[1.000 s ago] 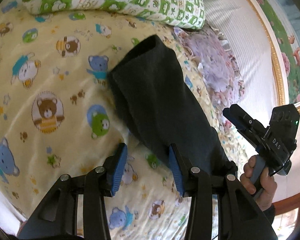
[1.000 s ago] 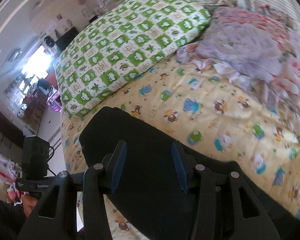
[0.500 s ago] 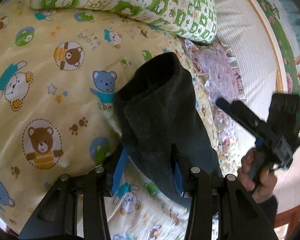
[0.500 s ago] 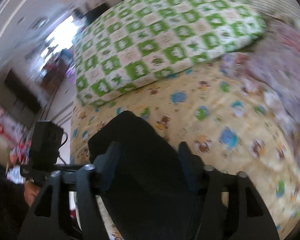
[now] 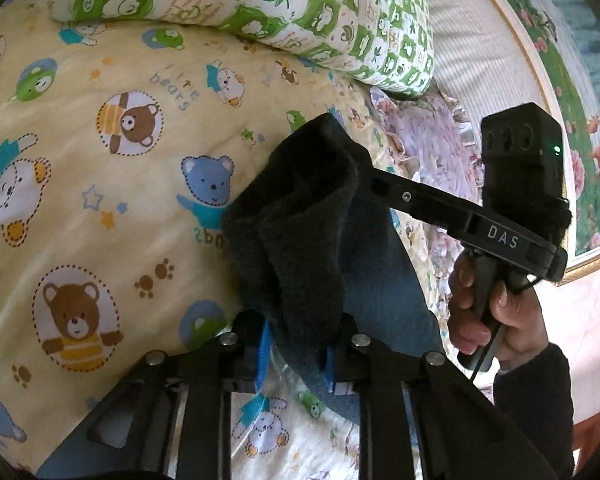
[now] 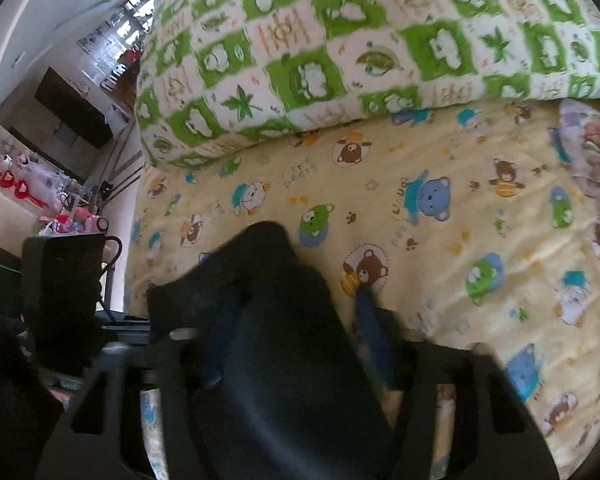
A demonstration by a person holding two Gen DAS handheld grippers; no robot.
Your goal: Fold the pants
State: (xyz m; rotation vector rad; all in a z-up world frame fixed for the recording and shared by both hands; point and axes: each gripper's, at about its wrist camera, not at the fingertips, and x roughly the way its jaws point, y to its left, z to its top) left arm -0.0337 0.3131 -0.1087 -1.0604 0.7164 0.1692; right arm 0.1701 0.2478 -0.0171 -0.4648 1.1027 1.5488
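Dark fleece pants (image 5: 300,240) lie bunched on a yellow bear-print sheet (image 5: 80,200). My left gripper (image 5: 295,360) has its blue pads pressed against a thick fold of the near edge, and its jaws are closing. The right gripper's black frame (image 5: 496,236), held by a hand (image 5: 496,320), reaches in from the right, one finger hidden behind the raised cuff. In the right wrist view the pants (image 6: 284,340) hump up between the fingers of my right gripper (image 6: 296,336). Its jaws are closing, and a sliver of sheet shows beside the right pad. This view is blurred.
A green-and-white checked pillow (image 5: 300,12) lies at the head of the bed, also filling the top of the right wrist view (image 6: 340,48). A crumpled lilac floral cloth (image 5: 428,148) sits to the right by the striped headboard (image 5: 480,40). The bed's left edge (image 6: 136,240) drops to the floor.
The left jaws have narrowed onto the pants fold, which has bunched and risen. The right gripper swung in from the right edge to the cuff and tipped downward.
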